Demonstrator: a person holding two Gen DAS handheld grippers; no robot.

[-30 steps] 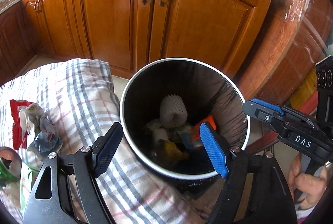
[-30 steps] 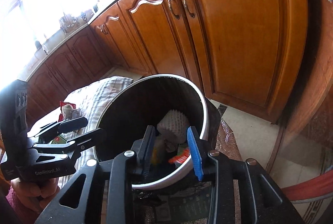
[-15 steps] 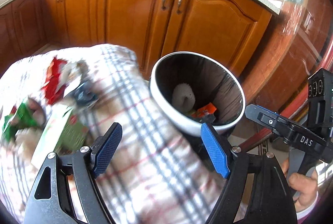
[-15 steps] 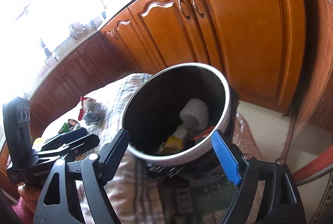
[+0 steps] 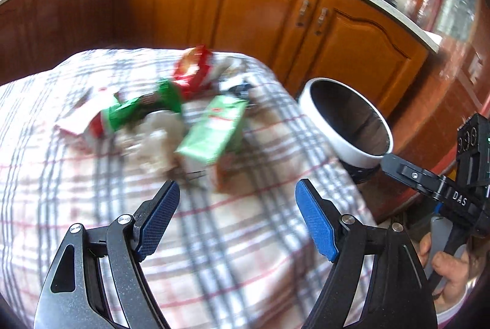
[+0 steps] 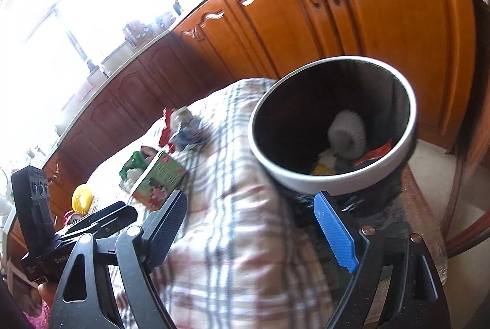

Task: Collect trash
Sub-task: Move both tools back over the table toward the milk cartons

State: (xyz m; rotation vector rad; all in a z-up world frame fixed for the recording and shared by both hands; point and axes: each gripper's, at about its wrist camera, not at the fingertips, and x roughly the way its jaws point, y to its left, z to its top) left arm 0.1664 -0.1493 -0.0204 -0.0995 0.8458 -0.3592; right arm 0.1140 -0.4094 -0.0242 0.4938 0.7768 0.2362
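While the left gripper (image 5: 235, 206) is hovering with its jaws spread wide and holding nothing, the trash is lying in a loose heap on the checked cloth (image 5: 92, 206) ahead of it: a green wrapper (image 5: 144, 108), crumpled white paper (image 5: 156, 133), a green carton (image 5: 214, 127) and a red packet (image 5: 193, 69). All of it is looking light, thin and crushable, the film probably slippery, so pinching the carton across its flat sides seems safest. To the right, the bin (image 6: 410, 145) is standing just beside the cloth, already holding scraps, and the right gripper (image 6: 251, 215) is waiting near it, jaws likewise apart and empty
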